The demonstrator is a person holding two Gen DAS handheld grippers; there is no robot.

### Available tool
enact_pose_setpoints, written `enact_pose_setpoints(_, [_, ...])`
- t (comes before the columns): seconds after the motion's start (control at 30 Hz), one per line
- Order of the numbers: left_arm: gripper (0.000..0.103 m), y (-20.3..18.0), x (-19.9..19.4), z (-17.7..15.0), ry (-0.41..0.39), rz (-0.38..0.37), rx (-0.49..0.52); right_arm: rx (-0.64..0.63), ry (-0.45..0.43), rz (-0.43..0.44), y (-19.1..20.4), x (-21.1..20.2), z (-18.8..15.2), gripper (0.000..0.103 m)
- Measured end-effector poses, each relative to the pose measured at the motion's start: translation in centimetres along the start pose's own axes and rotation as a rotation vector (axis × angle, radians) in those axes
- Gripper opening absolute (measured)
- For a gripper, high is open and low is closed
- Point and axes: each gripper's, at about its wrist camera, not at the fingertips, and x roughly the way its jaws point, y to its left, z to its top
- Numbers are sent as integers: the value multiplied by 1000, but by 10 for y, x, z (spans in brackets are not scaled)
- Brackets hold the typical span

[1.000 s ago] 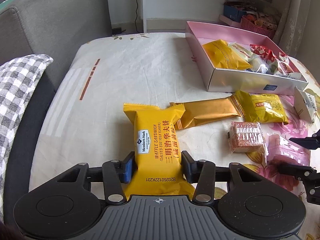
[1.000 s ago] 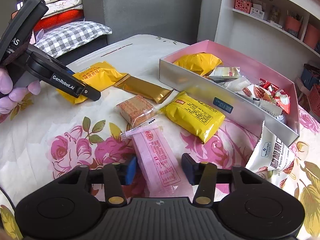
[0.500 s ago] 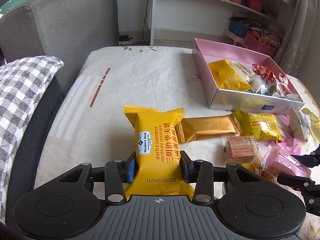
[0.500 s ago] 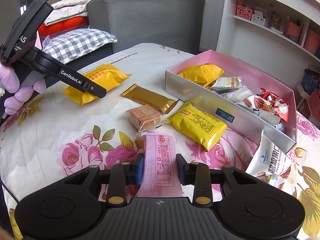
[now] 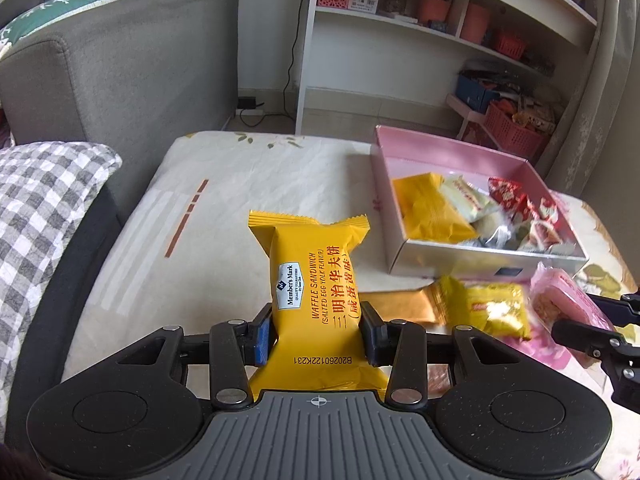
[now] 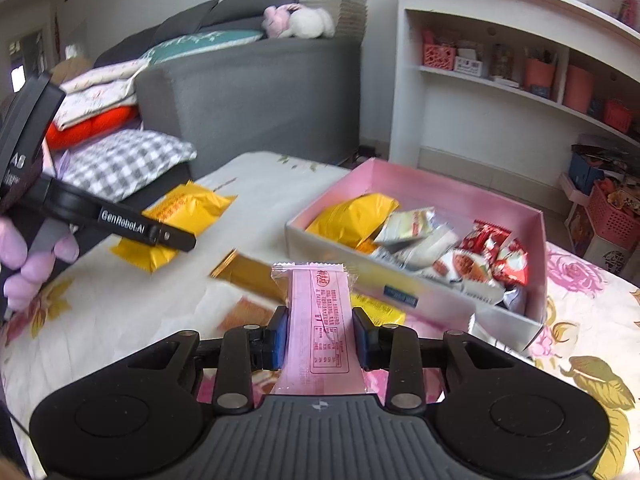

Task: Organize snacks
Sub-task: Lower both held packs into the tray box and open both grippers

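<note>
Floral bedspread (image 6: 592, 304), grey sofa (image 5: 120, 60) behind, white shelving (image 5: 440, 40) beyond

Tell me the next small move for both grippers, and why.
Probably carry both packets over the pink box and release. The left gripper is shut on the yellow waffle sandwich packet, the right gripper on the pink wafer packet, and the box already holds other snacks.

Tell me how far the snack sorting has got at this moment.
Partly done. The open pink box already holds several wrapped snacks. In hand: the left gripper clamps a yellow waffle sandwich pack, the right gripper a pink wafer pack. Left on the floral cloth: a gold bar and a small yellow packet.
</note>
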Motion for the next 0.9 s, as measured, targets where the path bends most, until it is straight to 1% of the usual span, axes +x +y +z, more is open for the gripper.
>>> enact_pose_setpoints(0.1, [40, -10, 1, 8, -21, -31, -29, 67, -22, -40, -11, 1, 8, 25])
enact_pose_setpoints(0.17, [40, -18, 4, 15, -50, -65, -43, 118, -27, -66, -21, 4, 13, 25])
enact_pose_setpoints(0.27, [40, -35, 14, 27, -85, -85, -50, 200, -44, -114, -37, 8, 19, 25])
enact_pose_setpoints(0.37, [40, -53, 24, 39, -117, -116, -72, 325, -82, -150, -60, 11, 25, 25])
enact_pose_setpoints(0.47, [40, -71, 40, 51, -112, -137, -94, 471, -118, -171, -85, 18, 28, 25])
enact_pose_setpoints(0.57, [40, -88, 54, 59, -109, -155, -62, 599, -137, -188, -107, 28, 25, 25])
enact_pose_setpoints(0.67, [40, -102, 70, 62, -109, -155, -12, 642, -132, -209, -122, 38, 23, 25])
enact_pose_setpoints(0.77, [40, -107, 85, 59, -104, -170, -1, 657, -130, -218, -131, 45, 22, 25])
enact_pose_setpoints(0.9, [40, -114, 97, 59, -109, -159, 48, 675, -133, -198, -138, 54, 23, 25])
